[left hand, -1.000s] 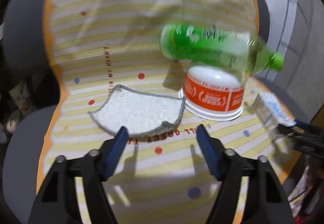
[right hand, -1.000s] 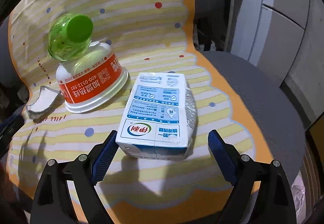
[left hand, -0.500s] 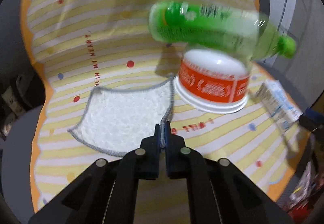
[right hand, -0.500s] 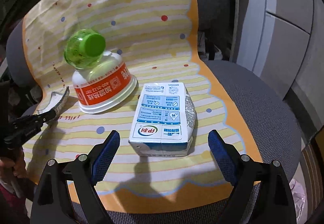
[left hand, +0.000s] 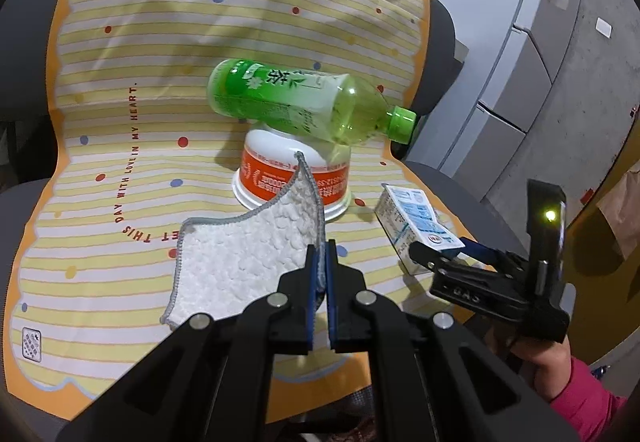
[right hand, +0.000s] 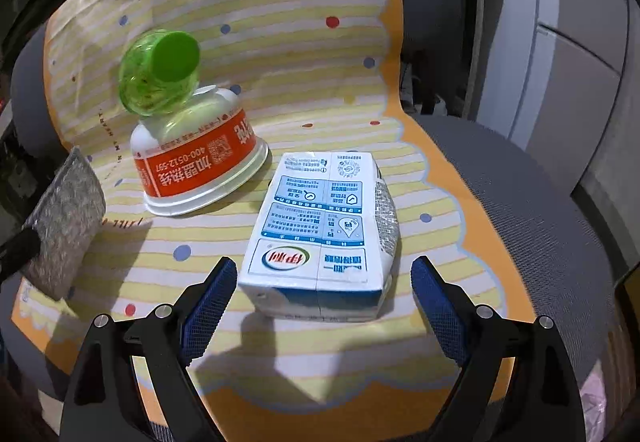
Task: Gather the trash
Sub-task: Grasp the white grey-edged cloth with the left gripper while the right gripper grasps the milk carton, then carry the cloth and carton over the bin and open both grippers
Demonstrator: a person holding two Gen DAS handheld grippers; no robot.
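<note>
1. Milk carton [right hand: 320, 226]: lies flat on the striped cloth [right hand: 280, 2] draped over the chair seat [right hand: 520, 202], between the spread fingers of the right gripper [right hand: 324, 282]. Pads flank its near end, not yet touching; the jaws have just been closing slightly.
2. Handling, my read: light, probably empty, thin card. One side looks dented already. It will crush under a hard squeeze, so pinch across the near end where the folded base is stiffest. Printed faces look slick; pads need full contact.
3. White cloth pad [left hand: 248, 254]: left gripper [left hand: 322, 254] is clamped on its grey-stitched edge, that corner pulled up off the cloth, the rest lying on the seat. Soft, limp, near weightless. It will drape and drag when lifted, and its raised corner sits just in front of the bowl.
4. Green tea bottle [left hand: 296, 102]: lying across the upturned instant-noodle bowl [left hand: 280, 178], cap overhanging. Looks empty, round, smooth, so likely to roll off at any nudge. Grip mid-body.
5. Bowl: thin plastic, light, flexes. Take at the rim.
</note>
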